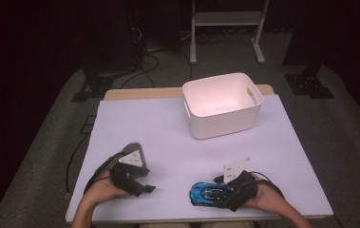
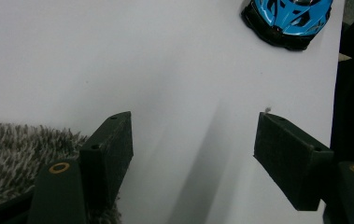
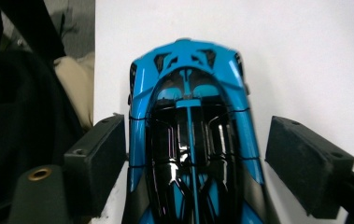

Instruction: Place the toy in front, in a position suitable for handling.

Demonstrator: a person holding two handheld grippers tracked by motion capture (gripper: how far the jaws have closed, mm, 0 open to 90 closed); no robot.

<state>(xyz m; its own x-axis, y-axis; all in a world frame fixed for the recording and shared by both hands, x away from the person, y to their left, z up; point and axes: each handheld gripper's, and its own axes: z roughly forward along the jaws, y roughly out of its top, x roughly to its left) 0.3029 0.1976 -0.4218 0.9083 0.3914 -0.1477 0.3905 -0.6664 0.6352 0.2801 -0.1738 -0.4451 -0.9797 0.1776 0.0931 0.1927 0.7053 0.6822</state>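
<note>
Right gripper (image 3: 193, 154) straddles the blue toy car (image 3: 193, 135) at the table's (image 1: 168, 137) near edge, jaws wide, the left pad touching, the right clear. Left gripper (image 2: 193, 154) idles open, empty. Step: grasping; next, closing squarely on the car's flanks.

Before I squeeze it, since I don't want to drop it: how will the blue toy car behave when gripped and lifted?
The toy car looks hard and glossy, so it will probably stay stiff but may slip against the pads. It tapers toward the nose, so it could squirt forward. It stands between the open jaws of the right gripper, and being on wheels, a one-sided nudge would likely roll it across the smooth table.
</note>
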